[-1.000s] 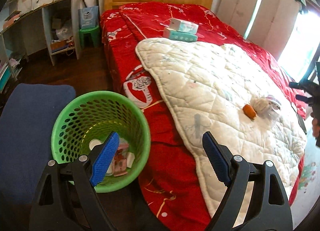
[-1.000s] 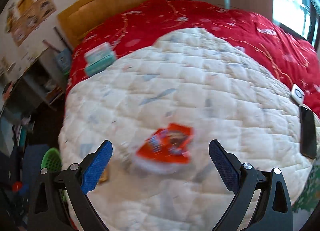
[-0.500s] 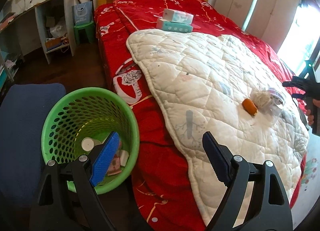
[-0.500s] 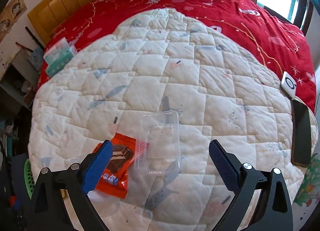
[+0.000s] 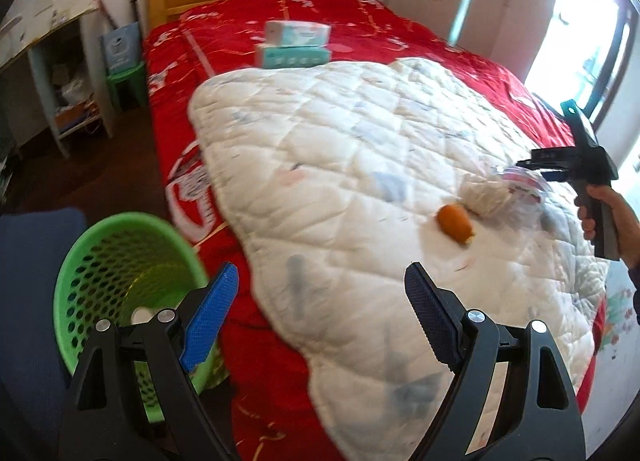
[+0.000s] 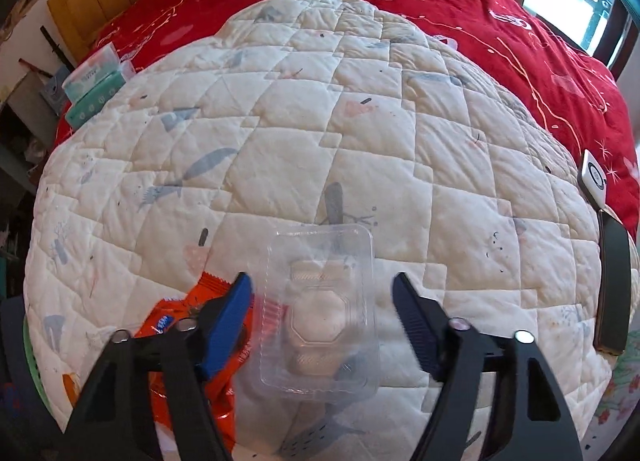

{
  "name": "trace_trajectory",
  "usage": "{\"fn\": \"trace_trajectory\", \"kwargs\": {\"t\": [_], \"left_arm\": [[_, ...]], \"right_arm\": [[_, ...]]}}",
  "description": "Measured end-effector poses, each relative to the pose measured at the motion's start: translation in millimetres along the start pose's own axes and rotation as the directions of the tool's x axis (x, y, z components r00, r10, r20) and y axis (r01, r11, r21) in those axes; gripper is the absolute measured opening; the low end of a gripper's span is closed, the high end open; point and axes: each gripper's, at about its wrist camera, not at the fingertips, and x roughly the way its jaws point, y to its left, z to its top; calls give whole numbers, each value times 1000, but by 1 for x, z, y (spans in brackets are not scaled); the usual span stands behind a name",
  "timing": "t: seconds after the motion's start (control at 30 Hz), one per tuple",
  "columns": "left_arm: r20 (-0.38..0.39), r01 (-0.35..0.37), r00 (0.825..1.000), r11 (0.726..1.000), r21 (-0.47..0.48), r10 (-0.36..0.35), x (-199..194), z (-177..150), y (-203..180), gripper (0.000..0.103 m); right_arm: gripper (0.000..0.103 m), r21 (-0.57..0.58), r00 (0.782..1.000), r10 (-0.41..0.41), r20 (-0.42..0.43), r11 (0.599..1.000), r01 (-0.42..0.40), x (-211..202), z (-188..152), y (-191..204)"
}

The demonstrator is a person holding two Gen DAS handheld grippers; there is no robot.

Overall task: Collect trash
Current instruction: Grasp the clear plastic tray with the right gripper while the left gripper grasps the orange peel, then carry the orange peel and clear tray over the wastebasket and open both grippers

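Note:
A clear plastic tray point(image 6: 320, 313) lies on the white quilt point(image 6: 320, 121), between the jaws of my right gripper point(image 6: 322, 281). The jaws are closing, and the pads stand just off the tray's sides. An orange snack wrapper point(image 6: 168, 317) lies under the left finger. My left gripper point(image 5: 320, 273) is open and empty above the bed's edge, with the green basket point(image 5: 120, 261) at its lower left. In the left wrist view an orange item point(image 5: 454, 223) and a crumpled white wad point(image 5: 484, 197) lie further right, next to the hand-held right gripper point(image 5: 560, 165).
Two tissue packs point(image 5: 296, 45) are stacked near the headboard on the red bedspread point(image 5: 240, 141). A dark phone point(image 6: 614, 285) and a small white device point(image 6: 594, 177) lie at the quilt's right edge. A blue cushion point(image 5: 28, 301) sits left of the basket.
My right gripper has come down over the clear tray and its jaws have narrowed around it. My left gripper has shifted from the basket toward the bed, still open.

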Motion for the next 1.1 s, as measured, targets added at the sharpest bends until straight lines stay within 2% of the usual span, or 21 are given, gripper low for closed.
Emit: {"fn": "trace_trajectory", "kwargs": {"t": [0.1,0.2,0.37,0.53,0.73,0.87,0.97,1.03,1.1], "left_arm": [[-4,21,1000,999,46,-21,8,6,-18,84],[-6,79,997,993,84,-79,16,13,-36,84],[-38,130,991,984,124,-126,34,20,-60,84],[-81,182,982,974,134,-172,57,25,-83,75],[-122,177,980,968,181,-156,83,25,-110,69],[-137,143,984,971,193,-118,98,25,-118,65],[-136,119,986,974,193,-93,104,25,-119,58],[-129,110,988,975,194,-86,104,25,-119,47],[-123,114,988,976,184,-92,102,25,-116,44]], "right_arm": [[56,-11,1000,-3,2,1000,3,-1,-3,-2],[56,-8,1000,12,11,1000,-12,-6,-5,-7],[56,3,998,41,54,999,-41,-26,-9,-17],[56,-5,994,68,91,998,-68,-46,-15,-22],[56,-36,986,100,131,995,-96,-69,-27,-22],[56,-48,981,123,152,992,-117,-83,-35,-23],[56,-56,977,139,162,990,-132,-91,-40,-23],[56,-61,975,146,167,989,-138,-95,-43,-22],[56,-67,972,159,174,987,-149,-100,-48,-20]]}}
